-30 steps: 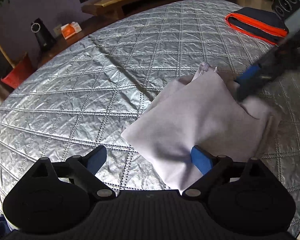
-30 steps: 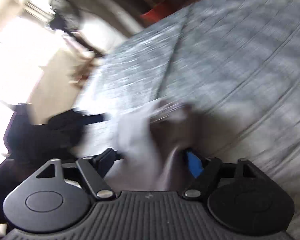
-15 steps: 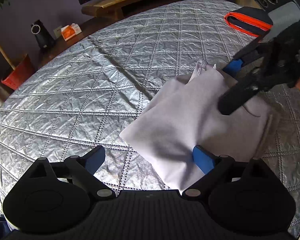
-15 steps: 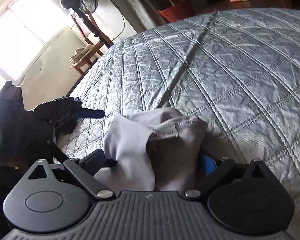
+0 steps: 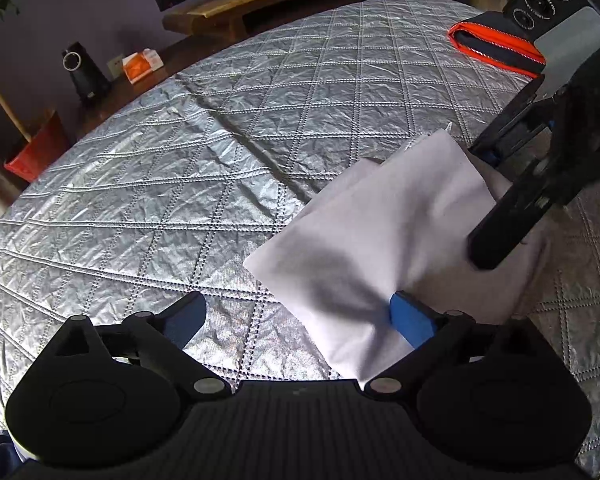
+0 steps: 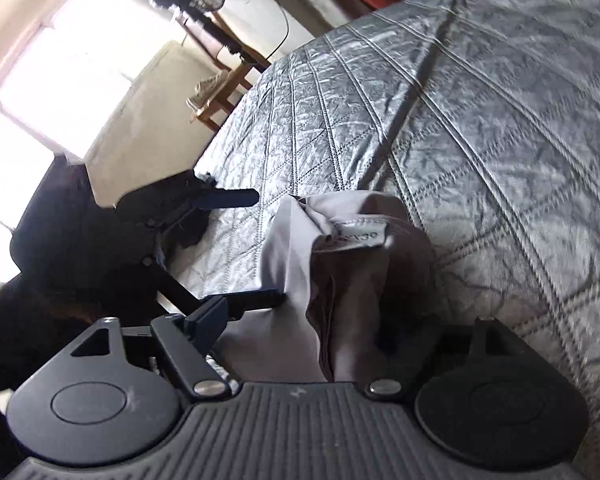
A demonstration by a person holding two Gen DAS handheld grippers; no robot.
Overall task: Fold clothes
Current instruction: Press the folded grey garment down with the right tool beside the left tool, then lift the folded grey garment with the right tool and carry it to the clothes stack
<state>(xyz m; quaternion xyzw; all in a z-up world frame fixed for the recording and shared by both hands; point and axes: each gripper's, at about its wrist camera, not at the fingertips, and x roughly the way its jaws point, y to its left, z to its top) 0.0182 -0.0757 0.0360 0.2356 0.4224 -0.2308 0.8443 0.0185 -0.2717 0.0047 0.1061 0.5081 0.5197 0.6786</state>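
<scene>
I'm seeing the right gripper [image 5: 504, 196] sitting over the far side of the grey garment [image 5: 384, 240], closer in on the cloth than a second ago. Its fingers have just been closing a bit after opening wide; cloth is bunching between them, label [image 6: 356, 236] up, but they're standing spread and I'm not seeing them clamping it yet.

Left gripper [image 5: 296, 316] is not shifting. Its fingers are spread wide, one blue pad [image 5: 410, 316] pushing into the near fold of the garment, the other over bare quilt.

Garment is lying partly folded on the silver quilted bed cover [image 5: 180, 184], toward my near right side, well apart from the dark orange-trimmed item [image 5: 496, 44] at the far right edge.

Reading: the right side is regrasping for the next fold and no fold is in progress. Risk is pinching several layers at once in that bunch.
</scene>
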